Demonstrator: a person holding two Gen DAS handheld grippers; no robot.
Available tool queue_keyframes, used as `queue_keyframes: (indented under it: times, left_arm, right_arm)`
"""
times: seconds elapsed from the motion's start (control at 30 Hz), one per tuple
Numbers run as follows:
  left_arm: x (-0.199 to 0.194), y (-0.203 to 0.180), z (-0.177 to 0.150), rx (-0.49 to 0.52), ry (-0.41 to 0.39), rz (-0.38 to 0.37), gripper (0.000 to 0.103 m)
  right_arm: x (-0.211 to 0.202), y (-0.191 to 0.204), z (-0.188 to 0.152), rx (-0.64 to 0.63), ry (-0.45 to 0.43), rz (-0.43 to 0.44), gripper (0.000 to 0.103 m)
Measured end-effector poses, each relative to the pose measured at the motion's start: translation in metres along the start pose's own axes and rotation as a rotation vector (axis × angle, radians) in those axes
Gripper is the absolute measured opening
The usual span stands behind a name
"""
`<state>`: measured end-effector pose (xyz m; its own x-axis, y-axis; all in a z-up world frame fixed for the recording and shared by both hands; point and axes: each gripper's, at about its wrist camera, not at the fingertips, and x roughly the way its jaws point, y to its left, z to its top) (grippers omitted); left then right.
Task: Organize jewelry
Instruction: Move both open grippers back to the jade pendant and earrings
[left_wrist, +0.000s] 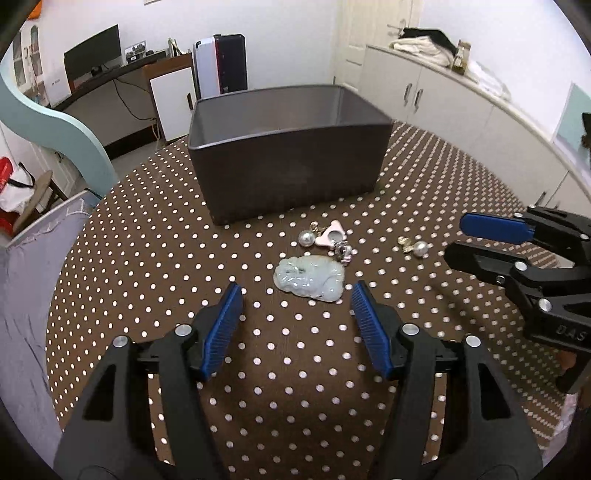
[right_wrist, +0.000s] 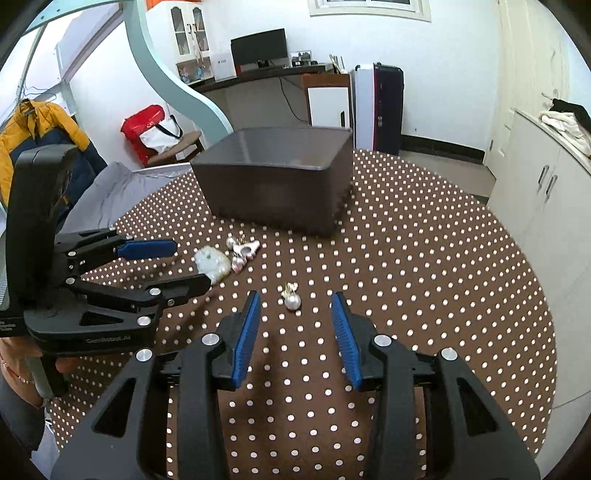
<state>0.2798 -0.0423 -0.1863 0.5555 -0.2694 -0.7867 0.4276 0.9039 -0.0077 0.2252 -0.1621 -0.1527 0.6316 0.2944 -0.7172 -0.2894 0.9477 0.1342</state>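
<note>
A pale green jade pendant (left_wrist: 309, 277) lies on the dotted tablecloth, just ahead of my open, empty left gripper (left_wrist: 295, 291). Behind it lie a pearl earring (left_wrist: 306, 237), a pink triangular piece (left_wrist: 332, 233) and a small silver-pink charm (left_wrist: 344, 253). A second pearl earring (left_wrist: 416, 246) lies to the right. In the right wrist view that earring (right_wrist: 291, 300) sits just ahead of my open, empty right gripper (right_wrist: 295, 301); the jade pendant (right_wrist: 213, 263) is at the left, between the left gripper's fingers (right_wrist: 147, 249). A dark grey box (left_wrist: 288, 147) stands open behind the jewelry.
The round table (right_wrist: 424, 277) has a brown cloth with white dots. A grey cloth-covered chair (left_wrist: 26, 258) stands at its left edge. White cabinets (left_wrist: 461, 110) run along the right. The right gripper (left_wrist: 461, 238) enters the left wrist view from the right.
</note>
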Motion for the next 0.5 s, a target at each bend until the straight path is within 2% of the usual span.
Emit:
queue_keyframes:
  times: [0.27,0.33,0.37,0.5]
  left_arm:
    - [0.011,-0.006,0.008,0.019,0.000,0.000,0.062]
    - [0.014,-0.009,0.010,0.032,-0.003,-0.001,0.054]
    - [0.013,-0.011,0.010,0.035,-0.006,-0.010,0.043]
    - [0.012,-0.009,0.010,0.029,-0.008,-0.014,0.043]
  right_arm:
    - [0.011,0.001,-0.004,-0.007,0.033,0.001,0.038]
    - [0.014,0.002,-0.003,-0.013,0.040,0.001,0.039]
    - [0.015,0.003,-0.002,-0.017,0.042,-0.003,0.039]
    - [0.023,0.005,0.000,-0.035,0.067,-0.026,0.040]
